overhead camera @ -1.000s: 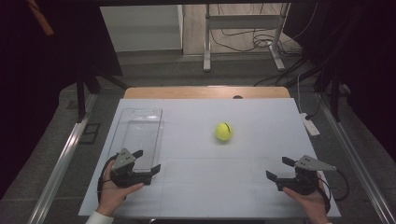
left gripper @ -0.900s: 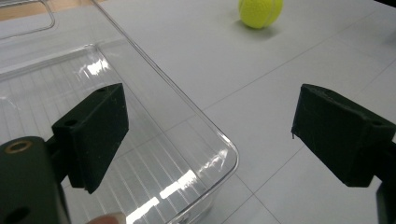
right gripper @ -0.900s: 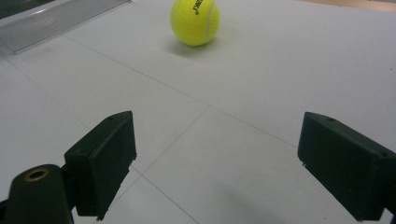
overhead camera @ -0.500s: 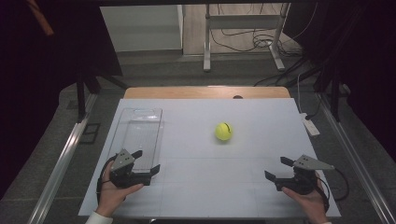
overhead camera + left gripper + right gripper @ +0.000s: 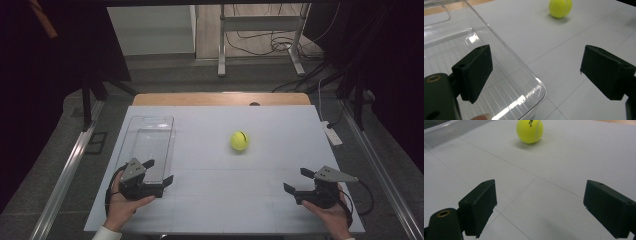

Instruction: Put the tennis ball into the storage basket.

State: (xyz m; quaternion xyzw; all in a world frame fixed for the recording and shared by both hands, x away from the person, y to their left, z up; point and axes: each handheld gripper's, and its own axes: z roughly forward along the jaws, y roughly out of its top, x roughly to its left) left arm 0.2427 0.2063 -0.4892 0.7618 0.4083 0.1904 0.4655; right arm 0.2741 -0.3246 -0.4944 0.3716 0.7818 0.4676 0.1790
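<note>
No movement is recorded since the earlier frame. Tennis ball (image 5: 239,140): set mid-table, ahead of both open, empty grippers. Left gripper (image 5: 159,172) is held beside the clear tray (image 5: 150,142); right gripper (image 5: 299,181) is judged roughly equally near.

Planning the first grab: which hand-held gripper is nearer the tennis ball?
Roughly equal; I cannot tell. Left hand-held gripper sits near-left of the tennis ball, by the clear tray; right hand-held gripper near-right.

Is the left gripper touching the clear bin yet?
Cannot tell. In the left gripper view the open left gripper straddles the clear bin wall, one jaw over its inside, but no gap or contact shows plainly.
</note>
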